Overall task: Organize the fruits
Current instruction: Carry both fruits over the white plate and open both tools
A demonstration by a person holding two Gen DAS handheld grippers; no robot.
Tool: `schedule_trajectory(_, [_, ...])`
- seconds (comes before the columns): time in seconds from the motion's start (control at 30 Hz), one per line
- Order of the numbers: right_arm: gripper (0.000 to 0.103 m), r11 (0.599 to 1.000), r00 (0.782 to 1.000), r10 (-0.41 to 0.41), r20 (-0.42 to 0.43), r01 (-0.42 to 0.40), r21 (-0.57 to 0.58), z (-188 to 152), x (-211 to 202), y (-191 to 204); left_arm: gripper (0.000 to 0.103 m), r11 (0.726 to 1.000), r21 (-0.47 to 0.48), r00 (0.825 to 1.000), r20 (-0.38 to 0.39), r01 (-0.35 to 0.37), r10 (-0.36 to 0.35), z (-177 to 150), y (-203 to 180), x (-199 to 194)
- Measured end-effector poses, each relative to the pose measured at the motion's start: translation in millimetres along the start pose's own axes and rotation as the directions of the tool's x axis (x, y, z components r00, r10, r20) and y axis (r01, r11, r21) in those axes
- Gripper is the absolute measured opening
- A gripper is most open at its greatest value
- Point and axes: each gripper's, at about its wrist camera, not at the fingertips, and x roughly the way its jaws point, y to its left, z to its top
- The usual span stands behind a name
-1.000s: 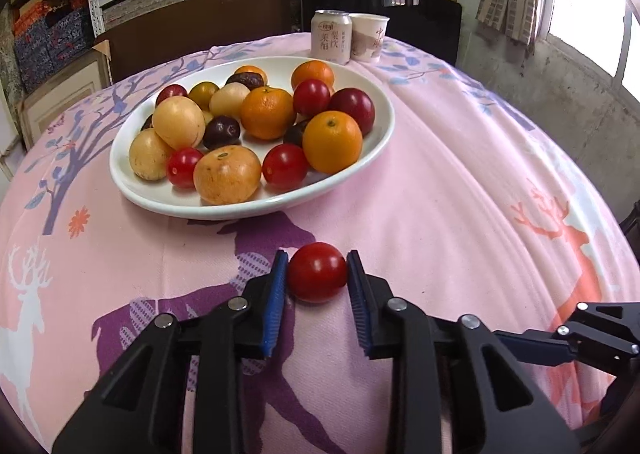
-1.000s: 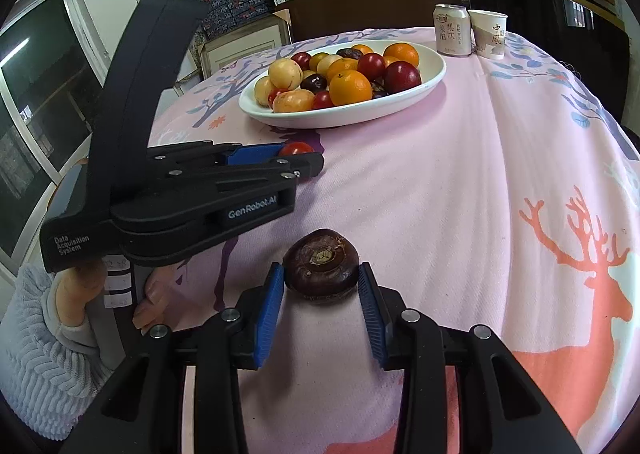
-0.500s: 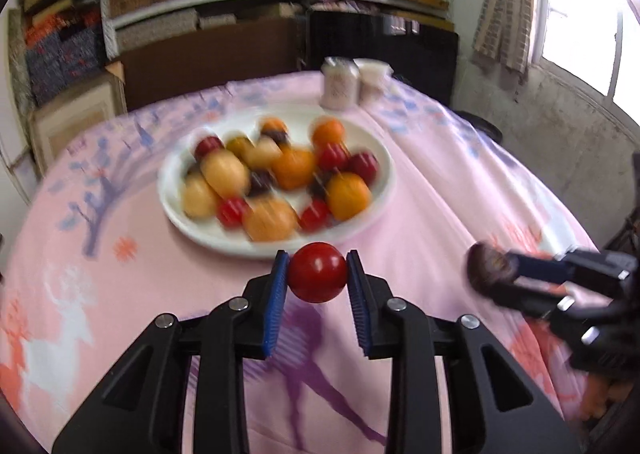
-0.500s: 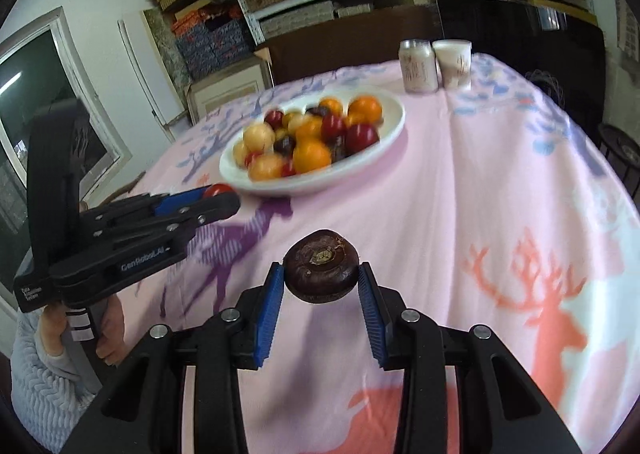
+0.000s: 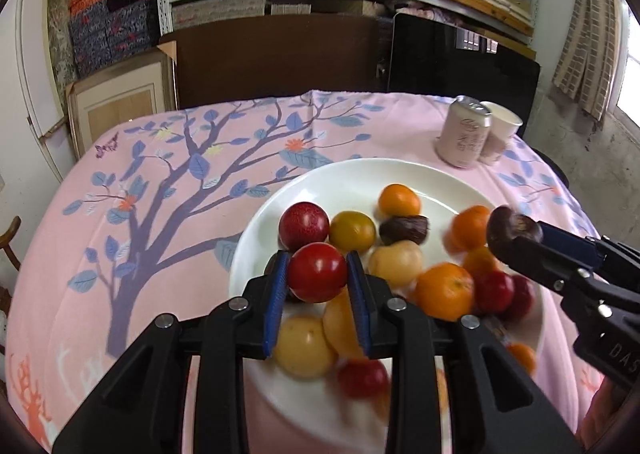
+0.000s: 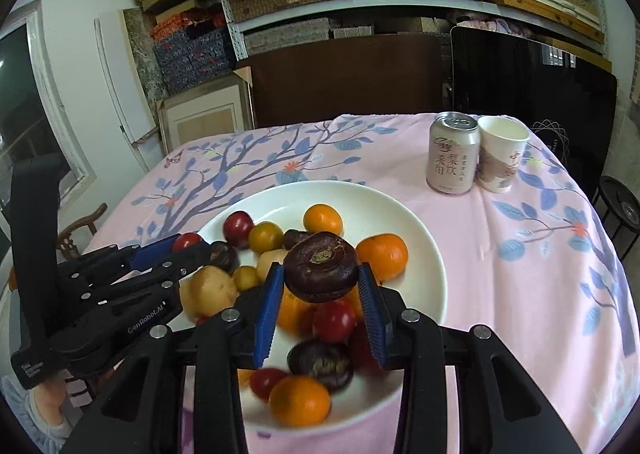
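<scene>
A white plate [image 5: 352, 178] [image 6: 424, 250] on the pink tablecloth holds several fruits: oranges, red and yellow round fruits, dark brown ones. My left gripper [image 5: 318, 274] is shut on a red tomato [image 5: 317, 272] and hovers above the plate's near left part. My right gripper [image 6: 320, 278] is shut on a dark brown chestnut-like fruit [image 6: 321, 266] and hangs over the middle of the plate. In the left wrist view the right gripper [image 5: 516, 234] comes in from the right with that dark fruit [image 5: 512, 232]. The left gripper [image 6: 188, 244] shows at the left of the right wrist view with the tomato [image 6: 186, 241].
A pink drink can [image 6: 452, 158] and a paper cup [image 6: 502, 158] stand at the table's far right. A brown board and a black panel lean behind the table, under shelves of boxes. A wooden chair [image 6: 76, 232] stands at the left edge.
Both grippers lifted their fruits off the cloth and carried them forward to above the plate. The plate now lies right under the fingers in both views.
</scene>
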Motion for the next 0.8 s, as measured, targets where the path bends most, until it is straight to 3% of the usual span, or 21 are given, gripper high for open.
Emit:
schedule_trajectory(0.07, [0.039, 1.000, 1.000, 0.000, -0.013, 0.000, 0.003, 2.8, 12.2, -0.6, 0.029, 1.000, -0.005, 1.000, 0.000, 0.003, -0.003, 0.8, -0.3, 10.3])
schedule_trajectory(0.2, [0.054, 1.000, 1.000, 0.007, 0.001, -0.007, 0.028, 2.4, 16.4, -5.5, 0.032, 1.000, 0.001, 1.000, 0.008, 0.002, -0.002, 1.0, -2.5, 14.2])
schedule_trajectory(0.23, [0.054, 1.000, 1.000, 0.005, 0.003, -0.006, 0.026, 1.5, 15.2, -4.7, 0.035, 1.000, 0.000, 1.000, 0.009, 0.003, -0.003, 0.1, -2.6, 12.7])
schedule_trajectory(0.3, [0.054, 1.000, 1.000, 0.004, 0.003, -0.005, 0.020, -2.0, 8.8, -1.9, 0.052, 1.000, -0.002, 1.000, 0.020, -0.002, 0.002, -1.6, -3.1, 7.4])
schedule_trajectory(0.47, [0.058, 1.000, 0.999, 0.007, 0.032, -0.008, 0.009, -20.8, -24.4, 6.5, 0.056, 1.000, 0.024, 0.999, 0.045, -0.014, 0.013, -20.9, -16.0, -25.4])
schedule_trajectory(0.6, [0.065, 0.999, 0.997, 0.023, 0.074, -0.025, 0.026, -42.8, -59.0, 9.1, 0.077, 0.999, 0.027, 0.996, 0.076, -0.038, 0.036, -46.6, -25.6, -60.6])
schedule_trajectory(0.67, [0.066, 0.999, 0.995, 0.028, 0.093, -0.032, 0.042, -57.2, -75.5, 8.8, 0.080, 0.998, 0.034, 0.995, 0.092, -0.053, 0.050, -62.2, -32.3, -78.3])
schedule_trajectory(0.77, [0.077, 0.999, 0.994, 0.001, 0.113, -0.006, 0.043, -81.0, -95.7, 10.0, 0.095, 0.996, 0.052, 0.991, 0.116, -0.073, 0.066, -88.1, -43.4, -104.0])
schedule_trajectory(0.8, [0.085, 0.999, 0.992, -0.016, 0.123, 0.011, 0.041, -91.3, -101.8, 10.0, 0.097, 0.996, 0.063, 0.991, 0.121, -0.071, 0.063, -98.0, -47.9, -113.2])
